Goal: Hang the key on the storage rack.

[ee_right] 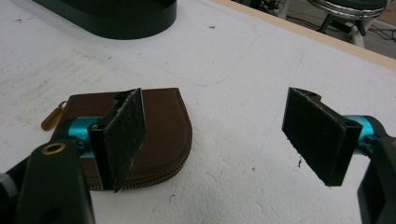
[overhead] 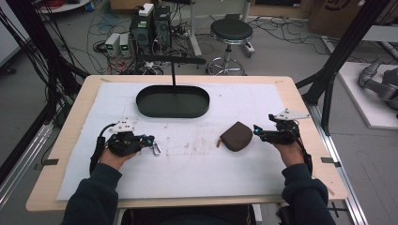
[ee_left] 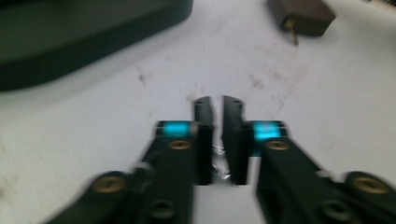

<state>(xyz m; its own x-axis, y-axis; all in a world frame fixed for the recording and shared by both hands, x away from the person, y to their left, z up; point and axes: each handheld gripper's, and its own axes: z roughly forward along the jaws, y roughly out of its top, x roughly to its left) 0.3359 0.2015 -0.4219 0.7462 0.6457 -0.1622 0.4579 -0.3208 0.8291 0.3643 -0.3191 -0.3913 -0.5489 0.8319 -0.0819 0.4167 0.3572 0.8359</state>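
- Left gripper (overhead: 151, 140), lower left of the high view: jaws narrowly apart around a small metal clip (overhead: 156, 149); whether they pinch it, can't tell.
- Right gripper (ee_right: 219, 135) gapes wide beside the brown pouch (ee_right: 159, 130); it probably should straddle the pouch squarely before squeezing.

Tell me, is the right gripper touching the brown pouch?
Apart. In the high view, white mat shows between the right gripper and the brown pouch; the right gripper view shows its jaws wide open with nothing between them.

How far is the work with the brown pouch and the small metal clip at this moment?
Nothing looks finished: the brown pouch lies zipped on the white mat. In hand: the left gripper pinches a metal clip. The right gripper stands open beside the pouch, not gripping it. The black tray holds nothing.
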